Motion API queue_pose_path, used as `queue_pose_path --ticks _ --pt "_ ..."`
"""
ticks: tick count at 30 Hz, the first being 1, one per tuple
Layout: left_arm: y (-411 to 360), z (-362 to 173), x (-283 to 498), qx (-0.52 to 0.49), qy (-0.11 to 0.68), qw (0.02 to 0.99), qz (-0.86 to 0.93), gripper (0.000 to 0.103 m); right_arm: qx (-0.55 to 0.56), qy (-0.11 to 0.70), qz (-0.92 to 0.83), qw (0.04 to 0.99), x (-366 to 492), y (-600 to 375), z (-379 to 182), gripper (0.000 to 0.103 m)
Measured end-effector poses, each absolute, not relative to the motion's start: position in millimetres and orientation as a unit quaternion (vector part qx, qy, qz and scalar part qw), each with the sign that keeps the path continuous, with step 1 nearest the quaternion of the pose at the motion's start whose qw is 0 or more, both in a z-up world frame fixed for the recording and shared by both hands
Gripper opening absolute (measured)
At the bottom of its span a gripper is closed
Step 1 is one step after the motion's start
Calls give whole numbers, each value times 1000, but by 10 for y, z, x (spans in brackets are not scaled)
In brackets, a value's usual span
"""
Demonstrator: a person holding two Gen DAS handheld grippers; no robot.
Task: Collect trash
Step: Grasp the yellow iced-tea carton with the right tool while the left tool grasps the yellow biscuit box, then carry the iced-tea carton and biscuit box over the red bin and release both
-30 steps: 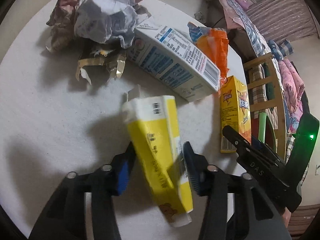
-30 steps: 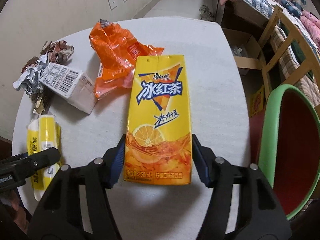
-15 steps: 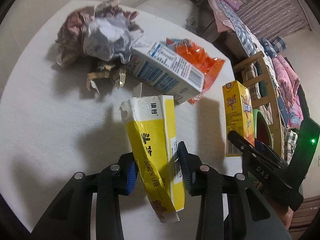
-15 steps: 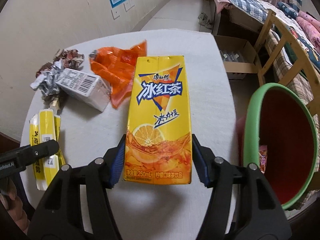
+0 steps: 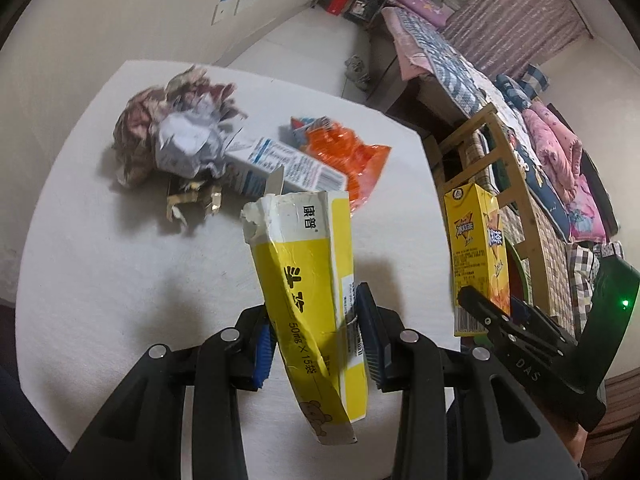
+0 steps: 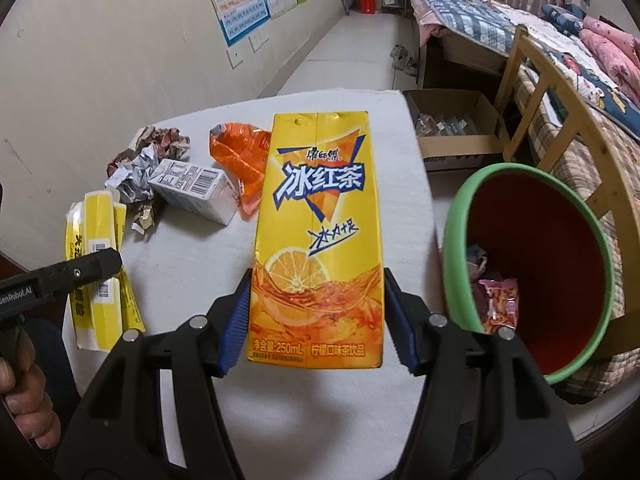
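My left gripper (image 5: pixel 318 340) is shut on a torn yellow and white box (image 5: pixel 308 280), held tilted above the white round table (image 5: pixel 100 280). My right gripper (image 6: pixel 316 320) is shut on the lower part of a yellow iced tea carton (image 6: pixel 316 208), held upright off the table. The left wrist view shows that tea carton (image 5: pixel 476 248) at the right, past the table edge. A red bin with a green rim (image 6: pixel 516 170) stands just right of the table, with some wrappers at its bottom. The yellow box (image 6: pixel 98 236) appears at the left of the right wrist view.
A white and blue milk carton (image 5: pixel 280 164), an orange wrapper (image 5: pixel 352 152) and a heap of crumpled paper (image 5: pixel 180 140) lie at the table's far side. A cardboard box (image 6: pixel 452 144) sits on the floor behind the bin. A wooden bed frame (image 6: pixel 560 92) runs along the right.
The left jaws closed onto the yellow box and lifted it off the table. Both grippers rose with their cartons, and the bin came further into the right wrist view.
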State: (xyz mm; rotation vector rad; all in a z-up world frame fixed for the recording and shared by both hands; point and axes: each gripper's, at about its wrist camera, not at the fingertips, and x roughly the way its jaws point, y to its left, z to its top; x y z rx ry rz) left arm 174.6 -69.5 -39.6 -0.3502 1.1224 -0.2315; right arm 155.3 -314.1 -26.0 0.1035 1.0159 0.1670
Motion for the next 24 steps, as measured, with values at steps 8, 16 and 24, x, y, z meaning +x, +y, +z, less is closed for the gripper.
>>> queue_pose_path --ticks 8,16,24 --pt "-958 -187 1745 -137 517 835 -130 34 58 466 66 880 1401 -3379 -68 59" --pt "-1325 -80 1789 -114 514 835 -159 34 70 457 41 886 1326 -3701 21 59" --pt "-1729 -44 1894 -93 516 830 -188 34 89 456 9 885 1309 -4090 7 58"
